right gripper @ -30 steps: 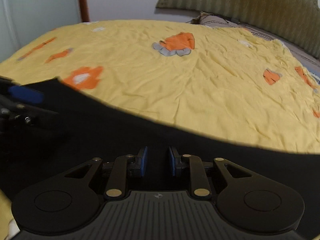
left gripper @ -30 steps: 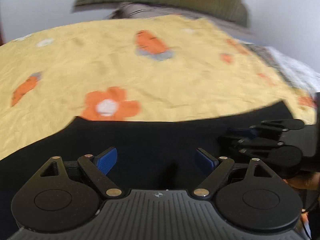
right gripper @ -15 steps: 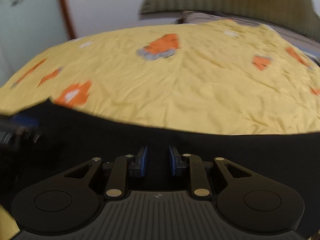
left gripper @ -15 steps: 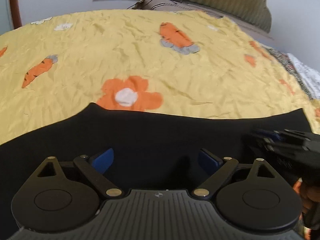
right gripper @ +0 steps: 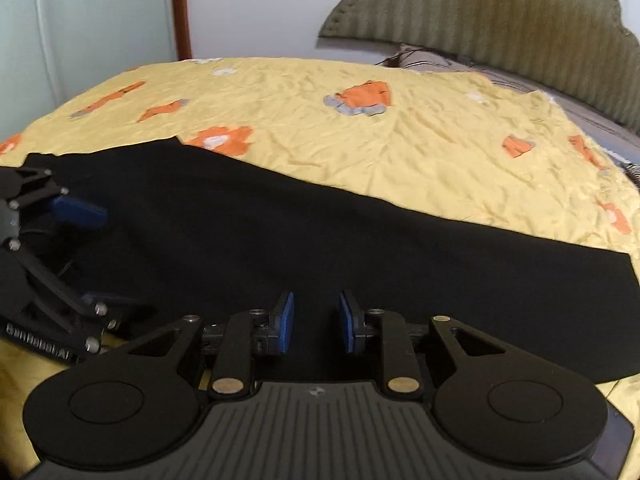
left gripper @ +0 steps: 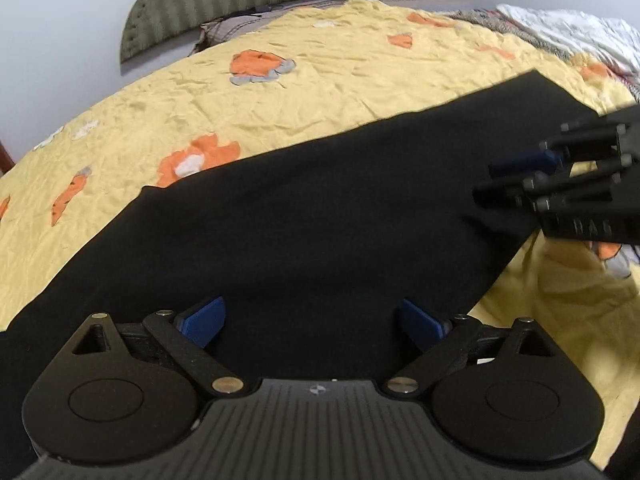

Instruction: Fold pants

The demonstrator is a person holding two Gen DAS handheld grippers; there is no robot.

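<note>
Black pants [left gripper: 320, 220] lie flat in a long band across the yellow bedspread [left gripper: 320, 92]; they also show in the right wrist view [right gripper: 320, 248]. My left gripper [left gripper: 312, 322] is wide open over the pants' near edge, nothing between its blue pads. My right gripper [right gripper: 316, 322] hovers over the near edge further along, its blue pads a narrow gap apart with only flat cloth seen behind them. Each gripper shows in the other's view: the right one [left gripper: 516, 182] at the right, the left one [right gripper: 92, 256] at the left.
The bedspread has orange carrot and flower prints. A green padded headboard [right gripper: 500, 12] and pillows stand at the far end. A white patterned blanket [left gripper: 568, 28] lies at the bed's right side. A door frame [right gripper: 180, 8] stands at the back left.
Both grippers have drawn back and tilted, so more of the pants shows lying flat. The right gripper's pads have parted slightly. The left gripper stays wide open.
</note>
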